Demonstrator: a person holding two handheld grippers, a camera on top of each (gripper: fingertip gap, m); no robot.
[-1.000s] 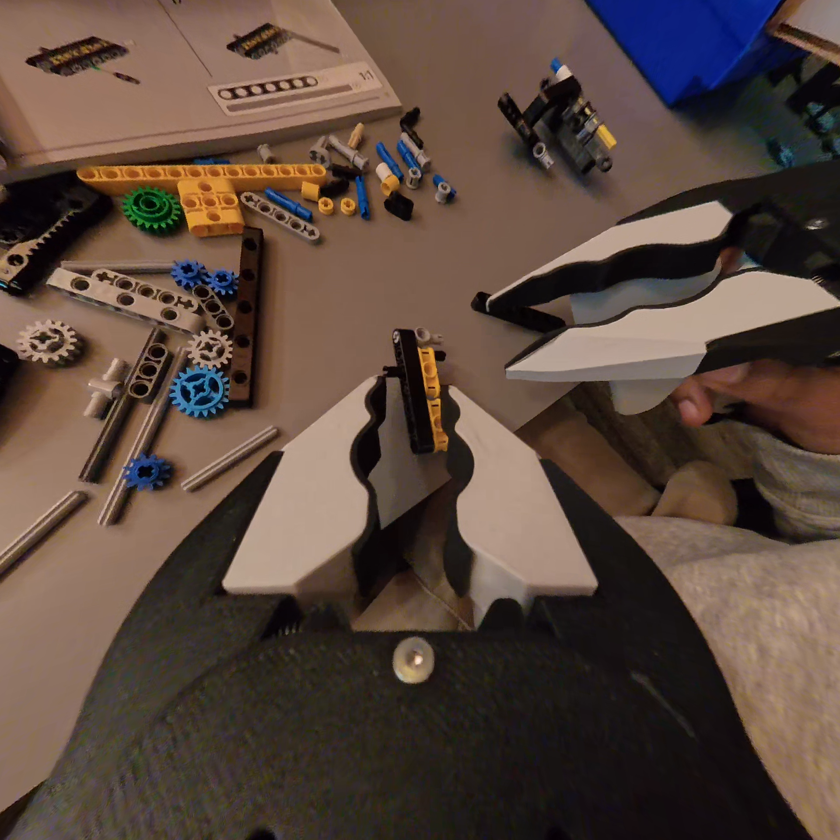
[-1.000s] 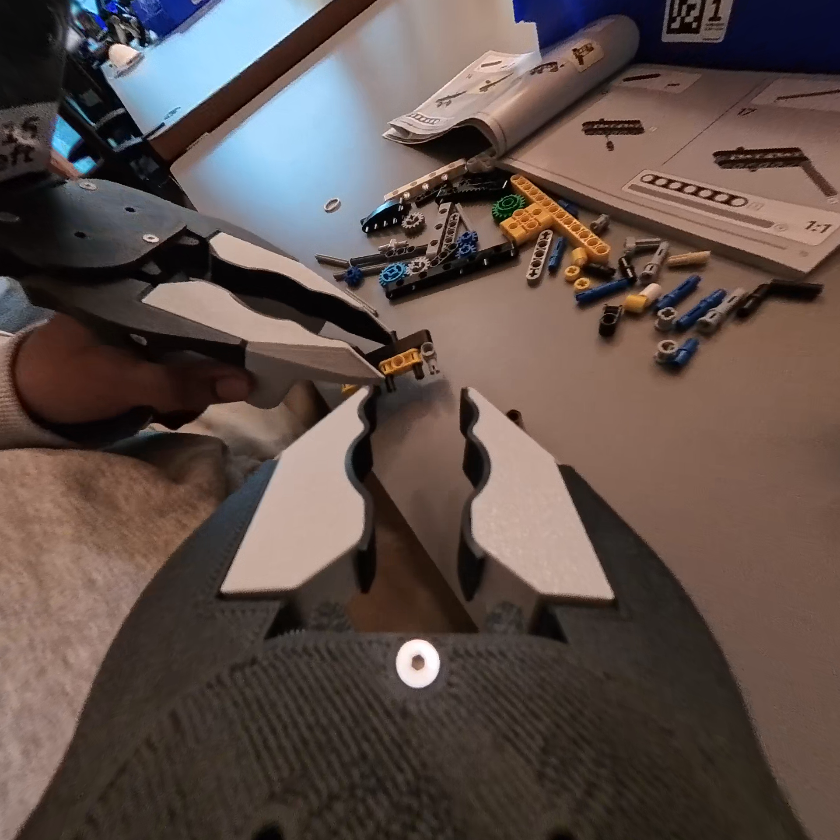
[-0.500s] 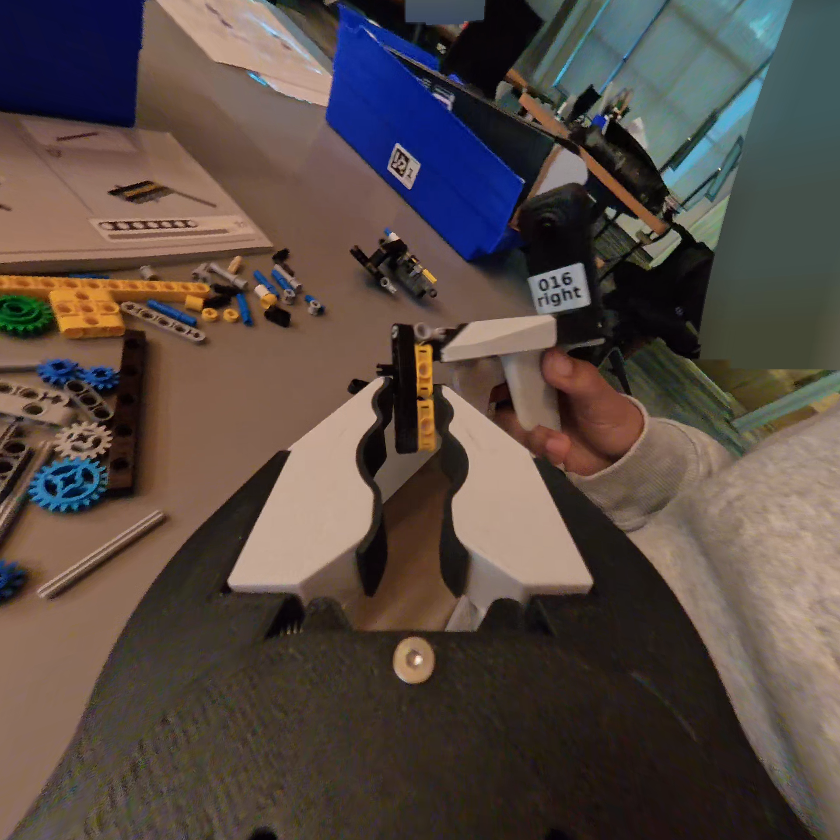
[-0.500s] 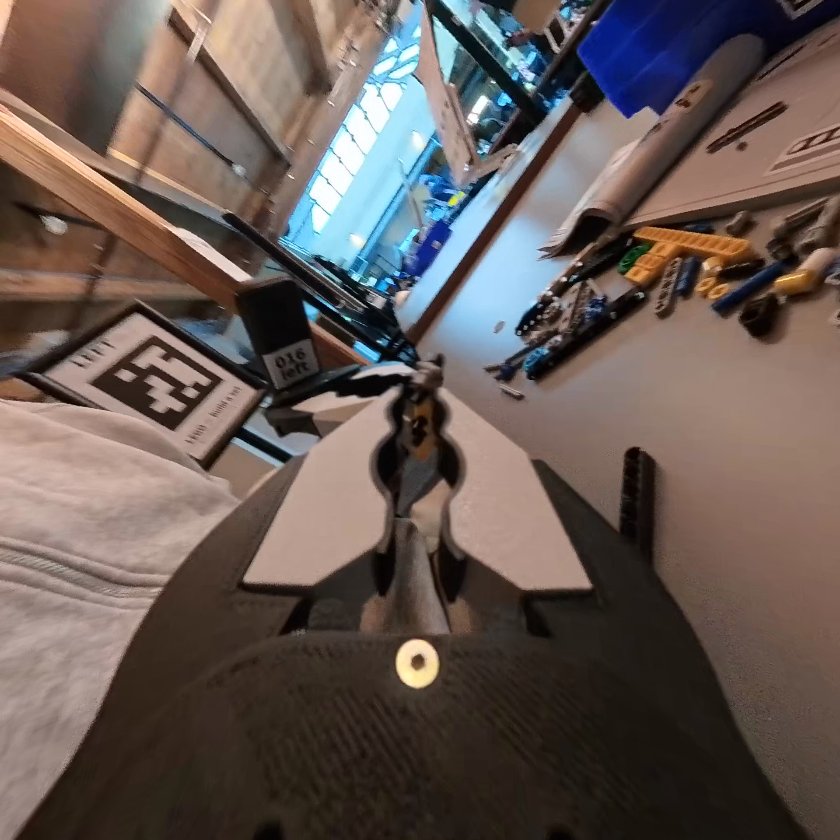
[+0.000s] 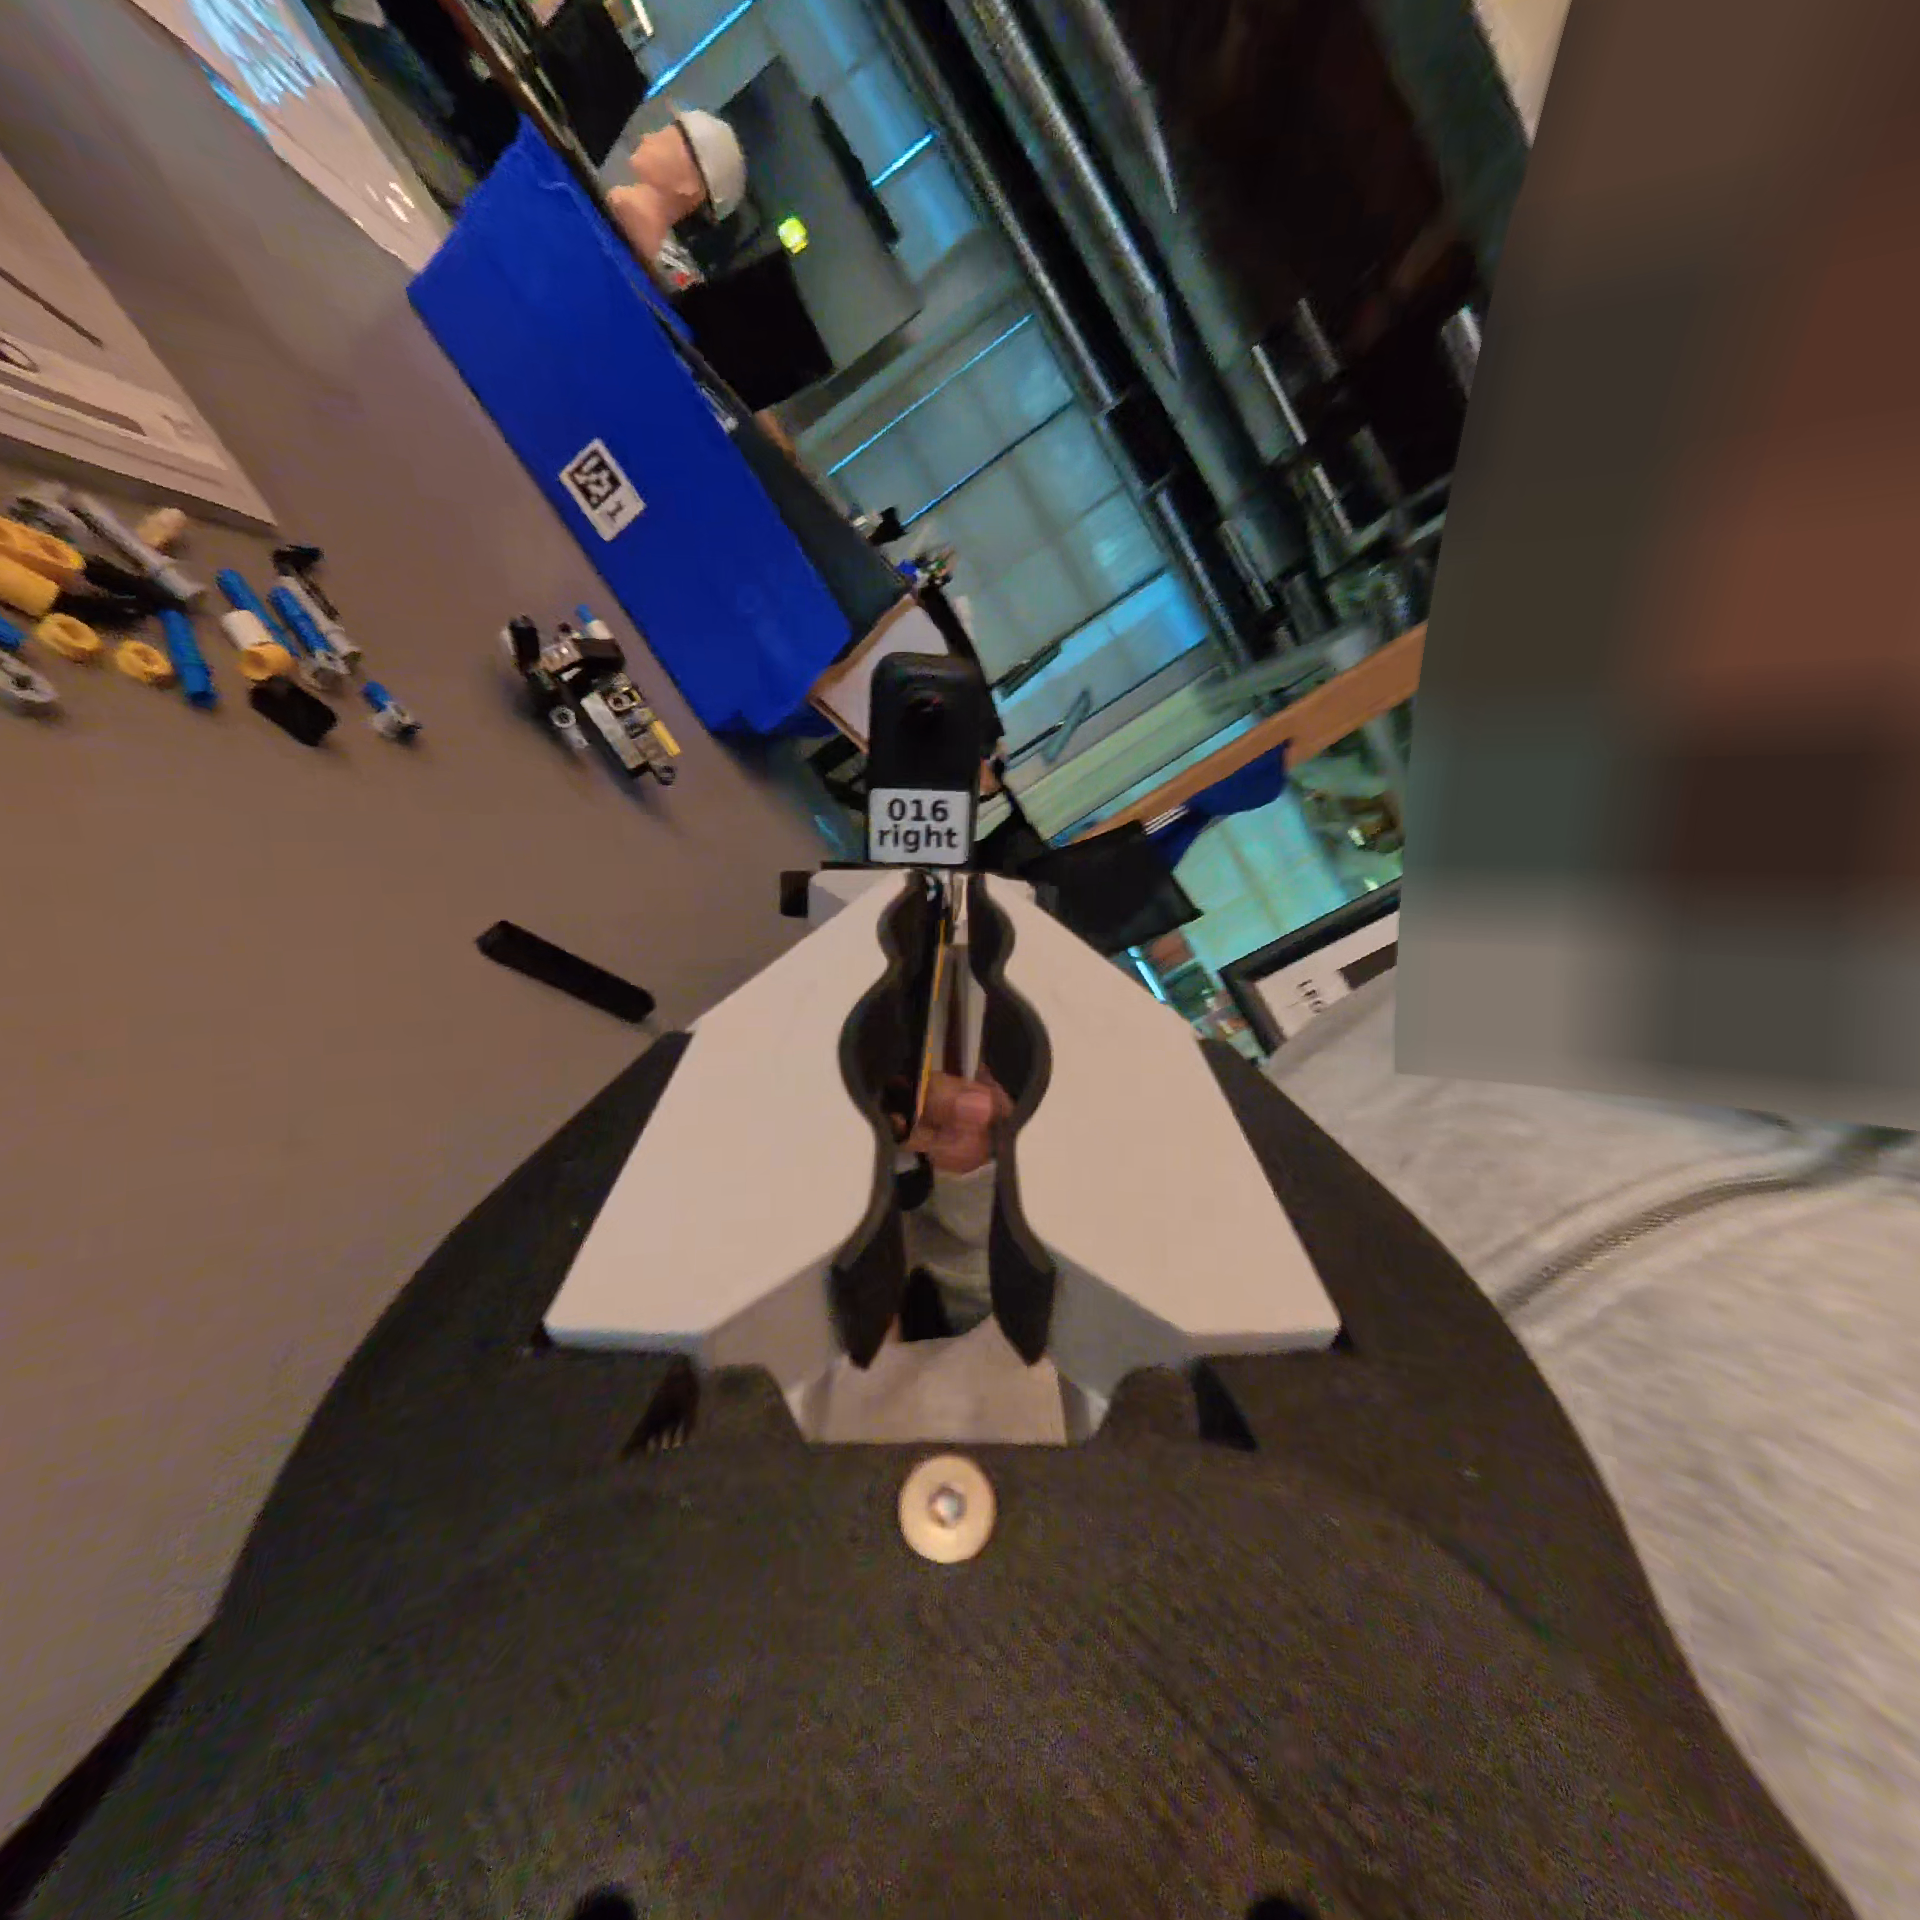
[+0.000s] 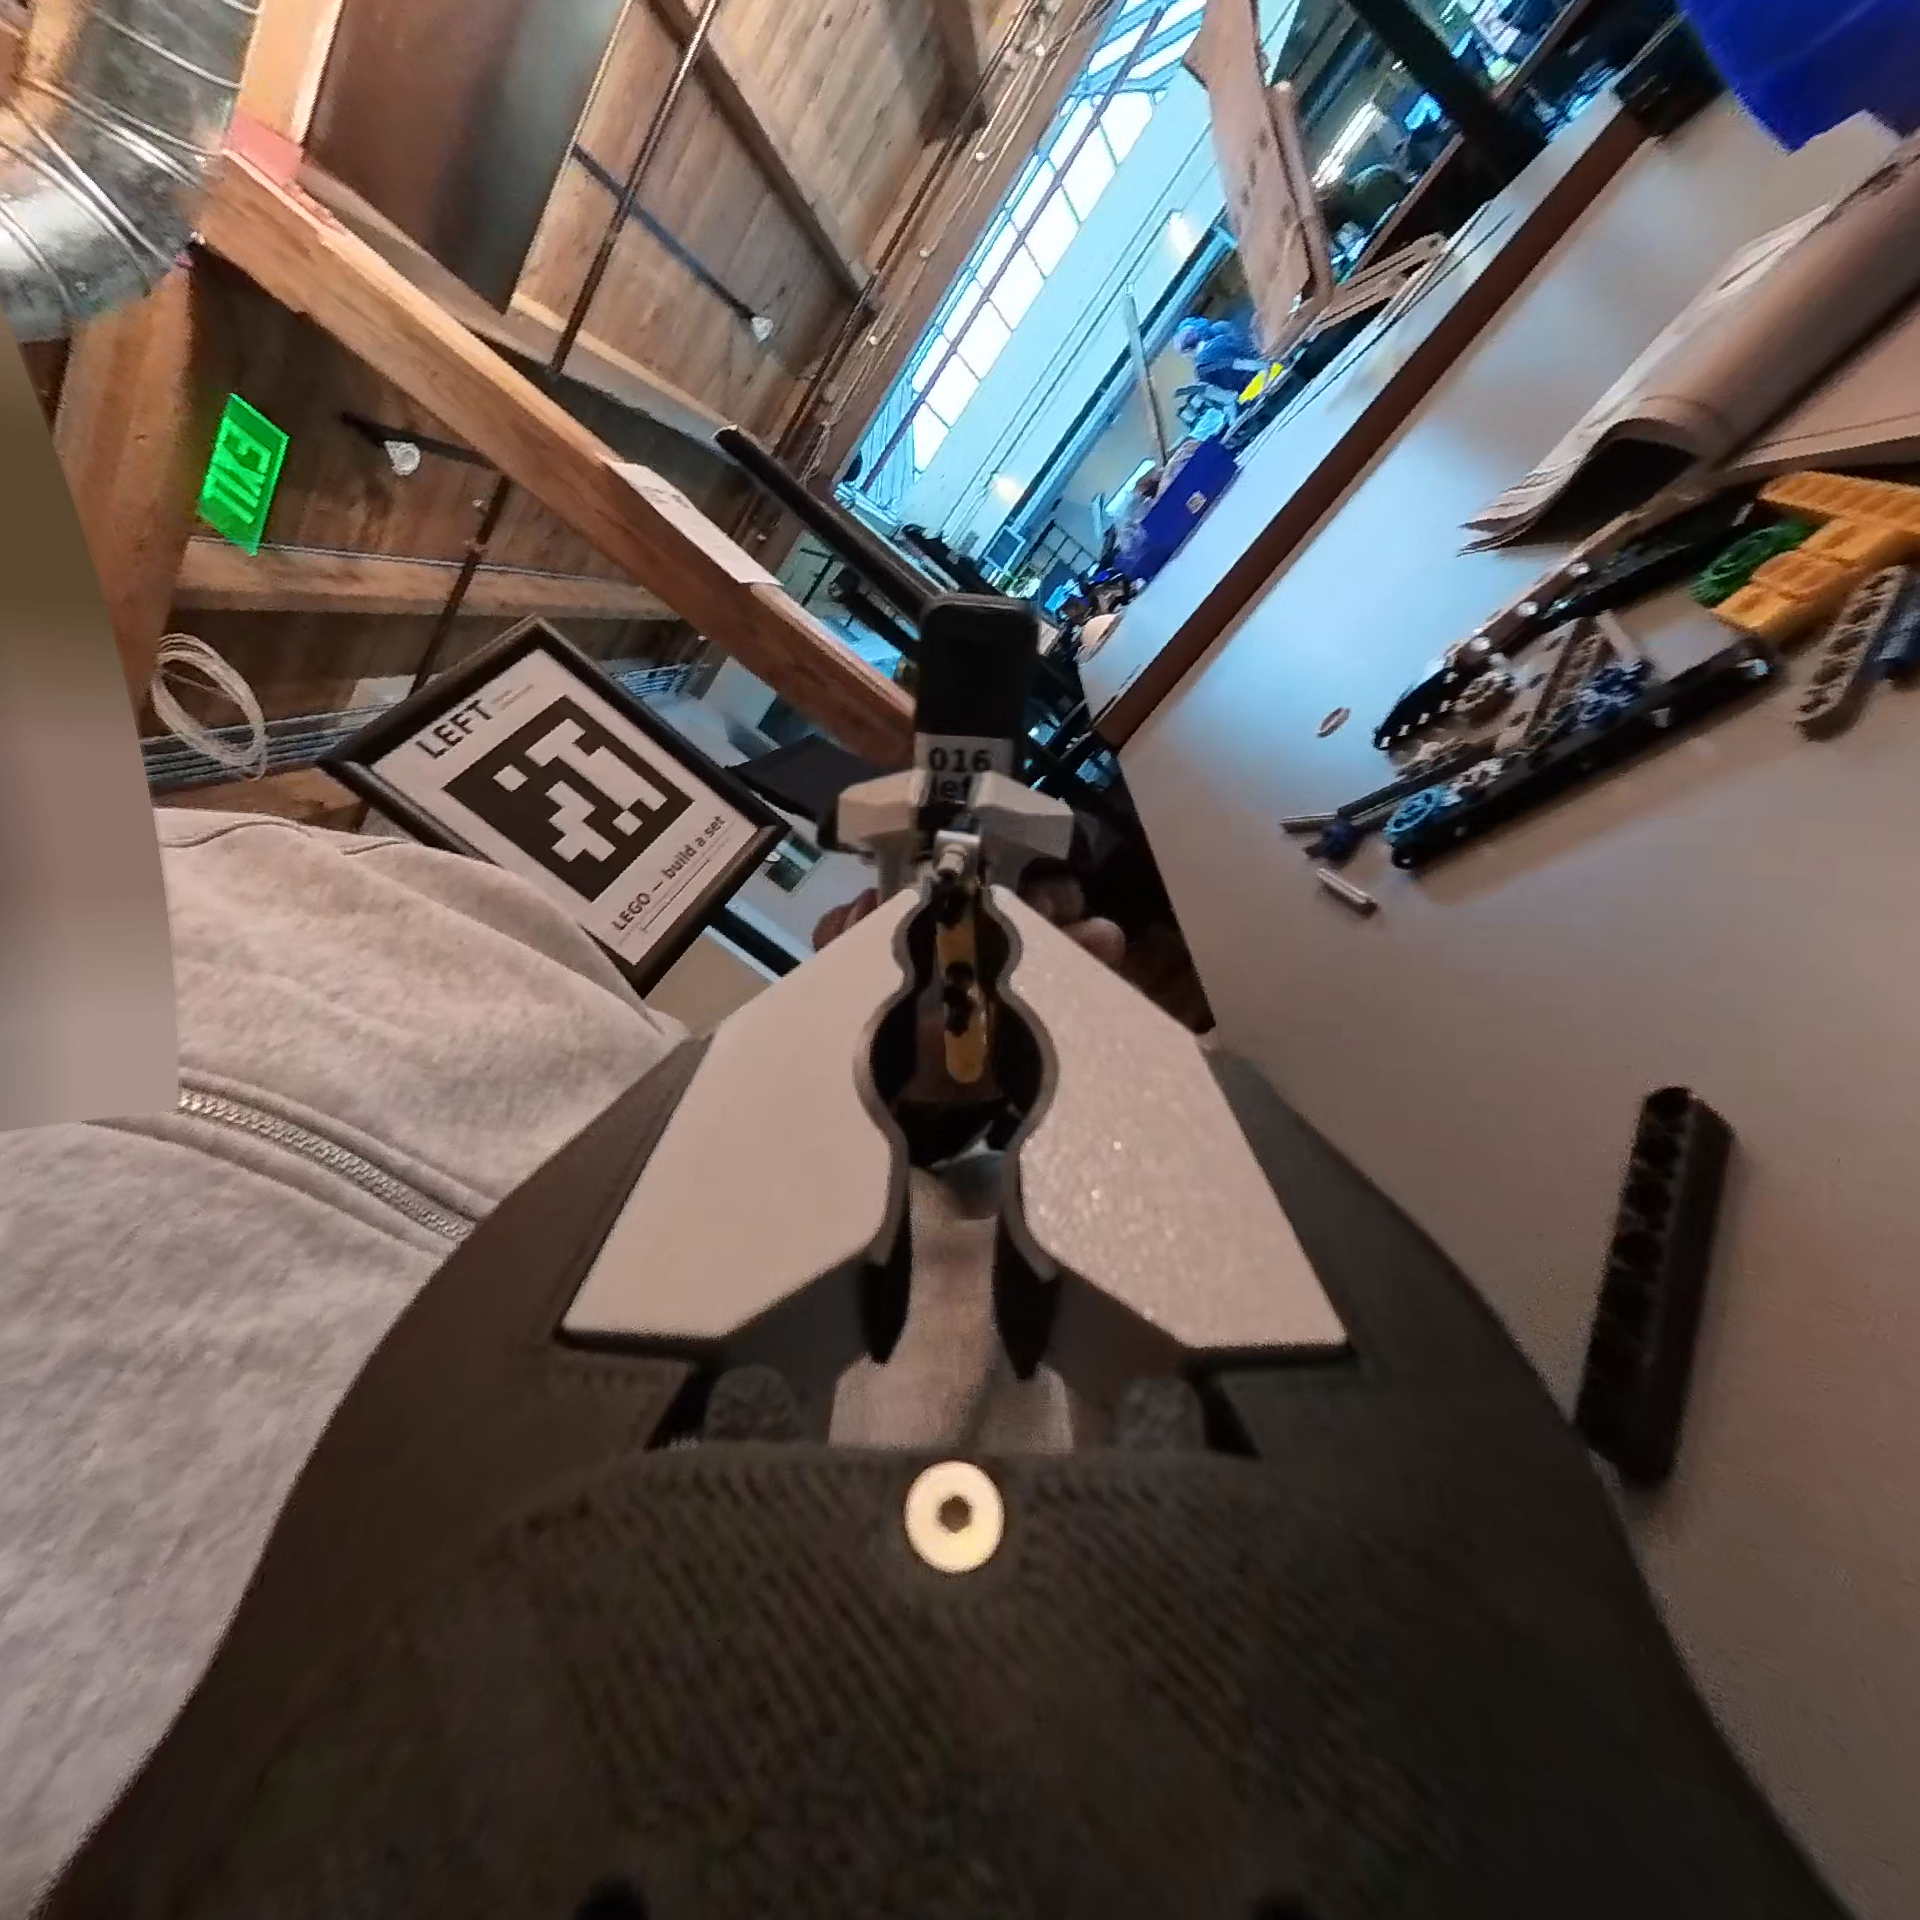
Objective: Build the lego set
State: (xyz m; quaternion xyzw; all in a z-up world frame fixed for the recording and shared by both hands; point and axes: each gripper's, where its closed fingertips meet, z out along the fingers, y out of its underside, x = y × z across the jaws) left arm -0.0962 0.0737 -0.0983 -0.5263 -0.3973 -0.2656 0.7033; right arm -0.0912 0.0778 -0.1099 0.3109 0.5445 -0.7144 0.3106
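Observation:
A small black-and-yellow lego assembly (image 5: pixel 938 987) with a grey pin on its end is held in the air between both grippers, which face each other tip to tip. My left gripper (image 5: pixel 940 896) is shut on it. My right gripper (image 6: pixel 954 902) is shut on the same assembly (image 6: pixel 961 1003) from the opposite side. The left gripper (image 6: pixel 954 831) shows head-on in the right wrist view. The right gripper's camera housing (image 5: pixel 923 717) shows just beyond my left fingertips. How the parts join between the fingers is hidden.
A loose black beam (image 5: pixel 566 971) lies on the grey table (image 5: pixel 260 935) near the edge, also seen in the right wrist view (image 6: pixel 1652 1278). A small built module (image 5: pixel 597 696), loose pins (image 5: pixel 208 634), a blue bin (image 5: pixel 623 447), a parts pile (image 6: pixel 1558 717) and the booklet (image 6: pixel 1714 343) lie farther off. The tips of both grippers are at nearly the same place.
Both grippers have lifted and tilted up from the table to face each other. The right gripper, open a second ago, has shut on the assembly that the left gripper holds.

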